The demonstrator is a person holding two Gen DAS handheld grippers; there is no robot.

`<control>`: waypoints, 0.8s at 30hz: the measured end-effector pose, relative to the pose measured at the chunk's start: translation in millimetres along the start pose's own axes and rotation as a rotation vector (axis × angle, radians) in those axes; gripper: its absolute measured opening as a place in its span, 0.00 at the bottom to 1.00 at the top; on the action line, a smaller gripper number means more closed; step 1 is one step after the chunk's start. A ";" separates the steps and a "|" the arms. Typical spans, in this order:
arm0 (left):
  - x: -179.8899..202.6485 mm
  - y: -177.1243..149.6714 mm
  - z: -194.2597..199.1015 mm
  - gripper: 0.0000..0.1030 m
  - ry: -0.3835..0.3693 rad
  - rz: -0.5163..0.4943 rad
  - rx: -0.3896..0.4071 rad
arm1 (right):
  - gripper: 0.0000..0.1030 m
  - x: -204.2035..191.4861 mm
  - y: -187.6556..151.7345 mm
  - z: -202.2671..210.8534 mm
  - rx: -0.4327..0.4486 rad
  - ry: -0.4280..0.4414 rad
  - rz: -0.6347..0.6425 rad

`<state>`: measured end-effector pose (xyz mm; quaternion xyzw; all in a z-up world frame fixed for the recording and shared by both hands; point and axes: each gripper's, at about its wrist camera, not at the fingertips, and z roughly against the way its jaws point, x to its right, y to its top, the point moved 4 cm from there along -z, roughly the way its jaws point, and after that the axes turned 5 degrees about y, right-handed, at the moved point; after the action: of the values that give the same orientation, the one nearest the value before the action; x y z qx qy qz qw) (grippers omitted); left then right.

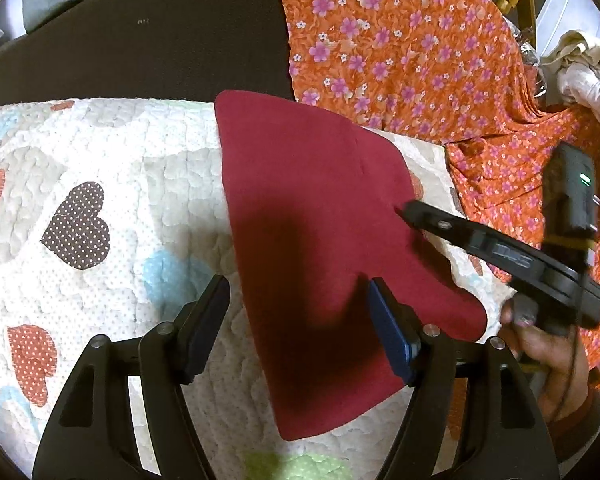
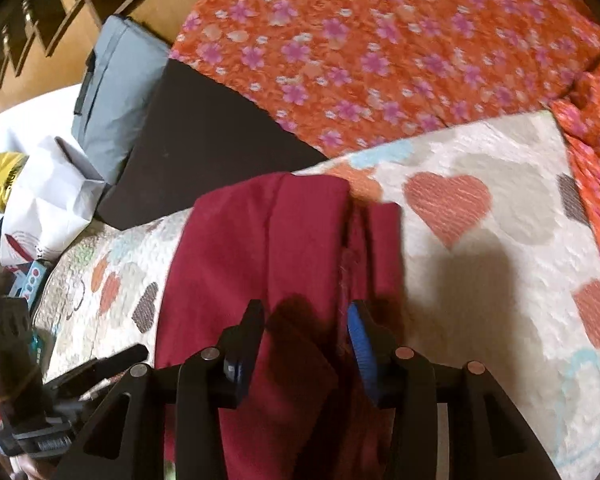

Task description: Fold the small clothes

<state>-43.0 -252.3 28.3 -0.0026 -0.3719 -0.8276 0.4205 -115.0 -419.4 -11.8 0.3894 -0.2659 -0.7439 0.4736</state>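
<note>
Maroon garment point(image 1: 316, 216), soft and flat, lies on puffy heart-patterned quilt point(image 1: 100, 168) at frame centre. Left gripper point(image 1: 296, 312) stands wide; right gripper point(image 2: 306, 332) half-wide, gripping nothing.

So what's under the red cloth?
The red cloth lies on a white quilt with hearts, which shows all around it. The patch of quilt straight beneath is covered, so any hearts there can't be seen. The cloth is folded; its inner layers are hidden too.
</note>
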 end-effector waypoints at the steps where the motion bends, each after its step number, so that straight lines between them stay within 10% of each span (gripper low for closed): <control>1: 0.6 -0.4 -0.7 0.69 0.000 -0.003 -0.002 | 0.31 0.3 1.7 -7.4 -0.016 -0.030 0.012; 4: 0.7 -0.7 -2.2 0.69 0.002 -0.012 -0.005 | 0.08 1.1 6.8 -20.9 -0.061 -0.062 0.048; 15: -8.9 7.2 -9.5 0.69 -0.059 0.082 -0.020 | 0.07 13.9 11.9 -12.5 -0.014 -0.063 0.040; 17: -9.1 13.6 -9.4 0.75 -0.100 0.114 -0.007 | 0.15 20.8 10.8 -2.8 0.012 -0.016 -0.019; 19: -9.6 18.7 -11.8 0.78 -0.114 0.138 0.012 | 0.52 25.0 7.4 0.3 0.025 -0.007 -0.043; 24: -16.1 19.0 -33.5 0.78 -0.119 0.188 -0.040 | 0.58 37.1 -1.4 -7.5 0.004 0.000 -0.062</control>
<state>-9.0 -268.8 10.6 -0.0951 -0.3778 -0.7901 0.4732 -118.6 -452.8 -29.2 0.3985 -0.2551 -0.7577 0.4495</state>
